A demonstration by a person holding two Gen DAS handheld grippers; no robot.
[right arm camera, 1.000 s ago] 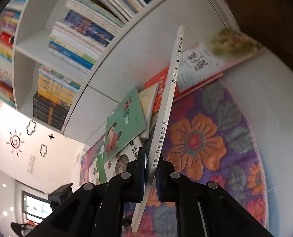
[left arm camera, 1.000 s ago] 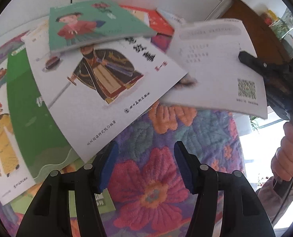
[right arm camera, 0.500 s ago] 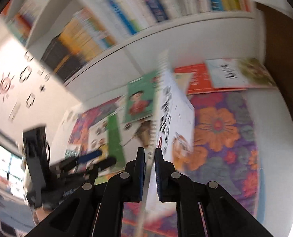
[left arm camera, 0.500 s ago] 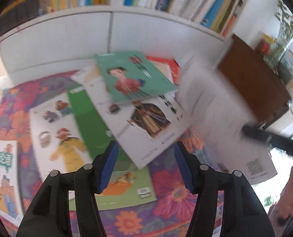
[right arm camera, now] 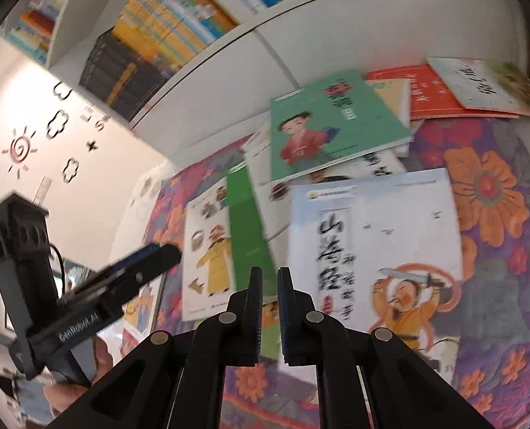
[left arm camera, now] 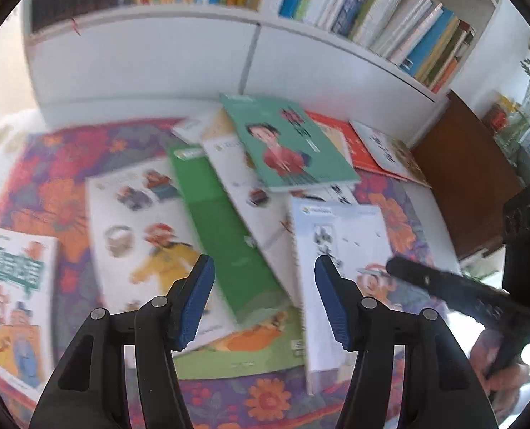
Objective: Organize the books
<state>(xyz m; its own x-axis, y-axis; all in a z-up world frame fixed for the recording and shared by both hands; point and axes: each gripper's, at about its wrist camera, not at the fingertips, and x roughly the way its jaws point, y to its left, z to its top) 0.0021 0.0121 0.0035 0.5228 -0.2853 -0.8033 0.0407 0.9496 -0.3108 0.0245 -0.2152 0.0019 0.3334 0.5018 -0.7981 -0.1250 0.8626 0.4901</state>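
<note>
Several thin picture books lie scattered on a flowered rug point(left arm camera: 50, 193). A white book with black brush characters point(right arm camera: 372, 250) lies flat on the rug at the right, also in the left wrist view point(left arm camera: 340, 250). A teal book with a red-robed child point(left arm camera: 286, 146) point(right arm camera: 322, 128) tops the pile, over a green book point(left arm camera: 222, 228). My left gripper point(left arm camera: 263, 282) is open and empty above the pile. My right gripper point(right arm camera: 269, 286) has its jaws a narrow gap apart and holds nothing, just left of the white book.
A white bookshelf point(left arm camera: 229, 57) full of upright books stands behind the rug. A brown wooden cabinet point(left arm camera: 472, 178) is at the right. Red and white books point(right arm camera: 454, 89) lie by the shelf base. The other gripper shows in each view point(left arm camera: 472, 296) point(right arm camera: 86, 293).
The right gripper has let go of the white book, which now lies face up on the rug. Both grippers have pulled back and up, showing more of the shelf.
</note>
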